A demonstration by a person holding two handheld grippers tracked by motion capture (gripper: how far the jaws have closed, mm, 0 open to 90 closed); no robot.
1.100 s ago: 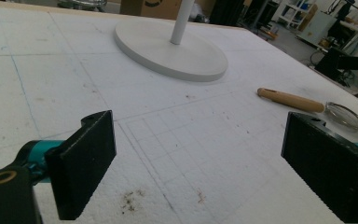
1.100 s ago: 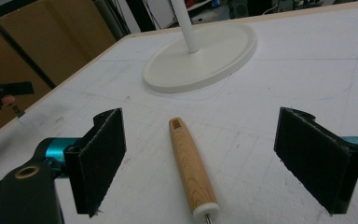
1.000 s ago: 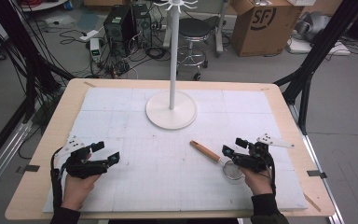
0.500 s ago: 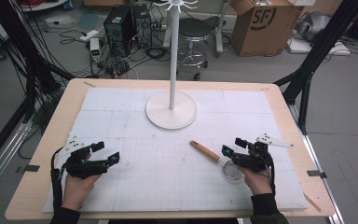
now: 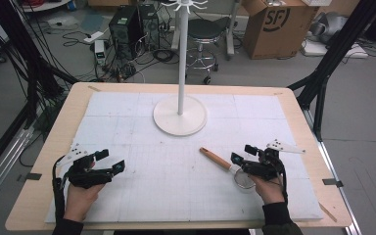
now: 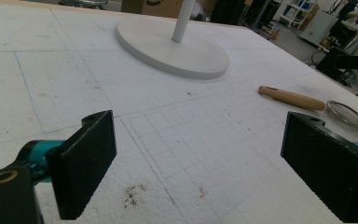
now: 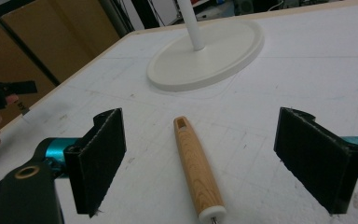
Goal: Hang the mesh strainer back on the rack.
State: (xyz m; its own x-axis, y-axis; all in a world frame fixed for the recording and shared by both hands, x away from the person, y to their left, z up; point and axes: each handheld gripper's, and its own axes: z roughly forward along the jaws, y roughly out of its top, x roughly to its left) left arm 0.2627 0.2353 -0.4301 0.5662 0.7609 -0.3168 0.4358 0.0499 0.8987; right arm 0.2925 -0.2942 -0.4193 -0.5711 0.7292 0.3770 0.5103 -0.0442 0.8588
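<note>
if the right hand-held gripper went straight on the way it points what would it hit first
The right hand-held gripper is open with the strainer's wooden handle lying lengthwise between its jaws, so that would likely come first. Beyond it stands the white stand base; depth is uncertain.

— What's lying beyond the bench?
— Grey floor, cables trailing around a black computer tower far left, a stool standing centre, a cardboard box sitting far right.
</note>
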